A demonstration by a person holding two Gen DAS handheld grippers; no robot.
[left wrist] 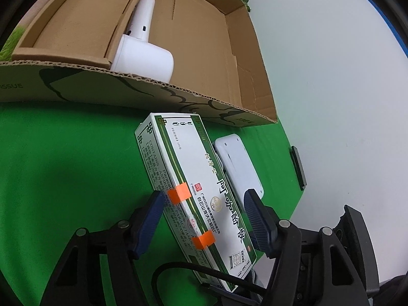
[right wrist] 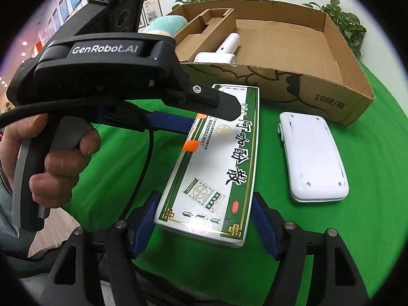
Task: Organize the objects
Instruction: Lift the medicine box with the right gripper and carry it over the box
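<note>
A long white and green medicine box [left wrist: 193, 193] [right wrist: 216, 163] with orange tape tabs lies on the green cloth. My left gripper [left wrist: 204, 201] is open, with its blue fingers on either side of the box's middle. My right gripper [right wrist: 204, 204] is open, with its fingers straddling the box's near end. A flat white device [left wrist: 238, 164] [right wrist: 312, 158] lies to the right of the box. A white handheld appliance [left wrist: 142, 46] [right wrist: 221, 52] lies inside the open cardboard box [left wrist: 224, 107] [right wrist: 331, 94].
The left gripper's black body and the hand holding it [right wrist: 61, 158] fill the left of the right wrist view. A thin black object [left wrist: 298, 167] lies at the cloth's right edge. Green plants [right wrist: 341, 17] stand behind the cardboard box.
</note>
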